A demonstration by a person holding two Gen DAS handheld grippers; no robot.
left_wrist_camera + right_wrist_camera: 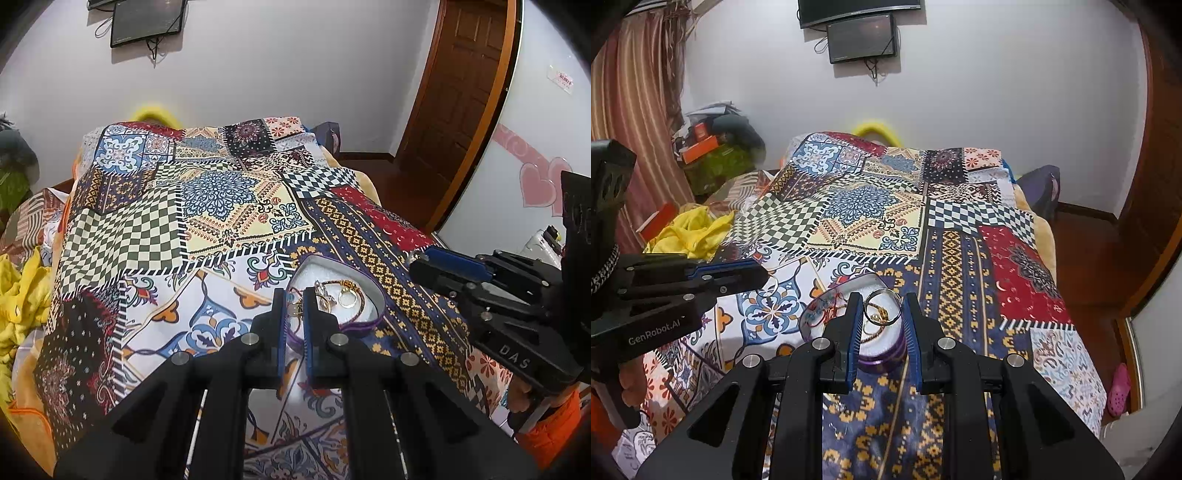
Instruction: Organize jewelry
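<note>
A purple heart-shaped jewelry box (376, 295) with a white lining lies open on the patchwork bedspread (207, 206). It holds a gold ring (349, 297), a thin cord bracelet and other small pieces. My left gripper (294, 302) is shut on a gold ring (295, 307) at the box's left rim. My right gripper (881, 308) is shut on a silver ring (882, 306), held over the box (882, 347). The right gripper also shows in the left wrist view (415, 256), and the left gripper in the right wrist view (766, 277).
The bedspread (960, 258) covers a bed. Yellow cloth (690, 232) and orange boxes (701, 147) lie at the left side. A wooden door (461, 92) and a white wardrobe (535, 129) stand to the right. A screen (862, 37) hangs on the far wall.
</note>
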